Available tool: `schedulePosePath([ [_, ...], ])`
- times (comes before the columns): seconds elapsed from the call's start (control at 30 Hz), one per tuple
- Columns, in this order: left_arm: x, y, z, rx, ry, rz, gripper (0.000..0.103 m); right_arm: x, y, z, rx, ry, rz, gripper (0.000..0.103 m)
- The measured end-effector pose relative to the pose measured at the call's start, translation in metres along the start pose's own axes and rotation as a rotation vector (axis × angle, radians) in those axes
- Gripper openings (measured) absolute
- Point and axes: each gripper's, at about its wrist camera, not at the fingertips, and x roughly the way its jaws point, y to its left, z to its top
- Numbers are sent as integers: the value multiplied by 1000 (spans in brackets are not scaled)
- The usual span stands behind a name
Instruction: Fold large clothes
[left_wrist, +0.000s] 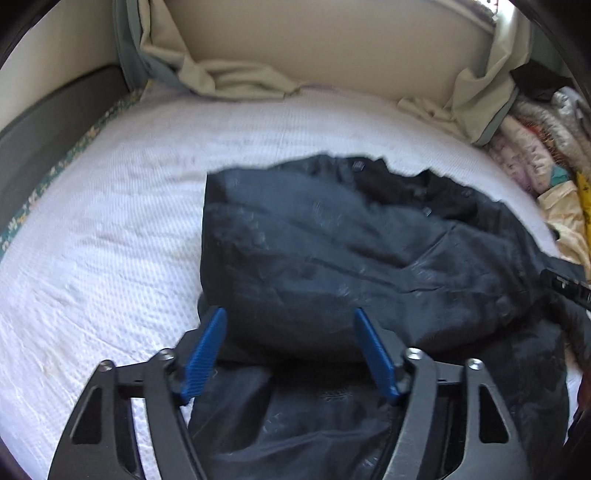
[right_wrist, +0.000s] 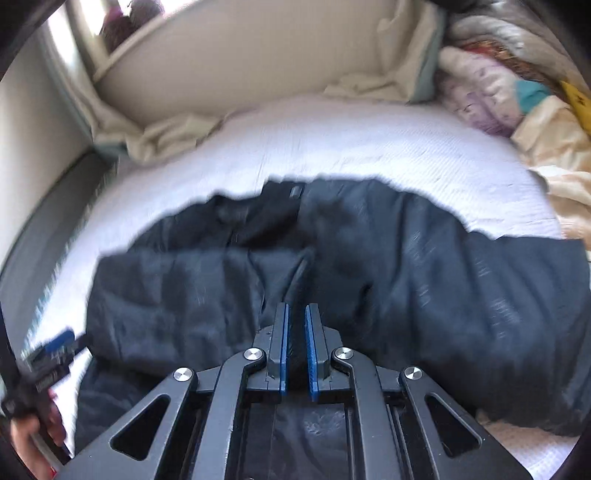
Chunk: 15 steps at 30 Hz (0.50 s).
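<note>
A large dark navy garment (left_wrist: 332, 258) lies crumpled on a white textured bedspread (left_wrist: 110, 221). My left gripper (left_wrist: 290, 317) is open, its blue pads (left_wrist: 205, 354) spread wide just above the garment's near fold, holding nothing. My right gripper (right_wrist: 295, 314) has its blue pads (right_wrist: 312, 350) close together with a narrow gap, and a fold of the garment (right_wrist: 406, 295) runs between them. The right gripper shows at the left view's right edge (left_wrist: 565, 288). The left gripper and a hand show at the right view's lower left (right_wrist: 51, 354).
A beige headboard (left_wrist: 332, 48) with rumpled cream bedding (left_wrist: 240, 81) stands behind. A heap of pale and coloured clothes (left_wrist: 535, 147) lies at the bed's right side, also in the right view (right_wrist: 517, 103). The bed's left edge has a dark frame (left_wrist: 33, 122).
</note>
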Motion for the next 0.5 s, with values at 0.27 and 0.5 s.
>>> schedulePosePath([
  [0.27,33,16,-10,-65,91,48,71,44,-2,-20,7,96,-14,6],
  [0.5,48,26,-19,-114,101,32,79,66,-15,-27,73,125,6,0],
])
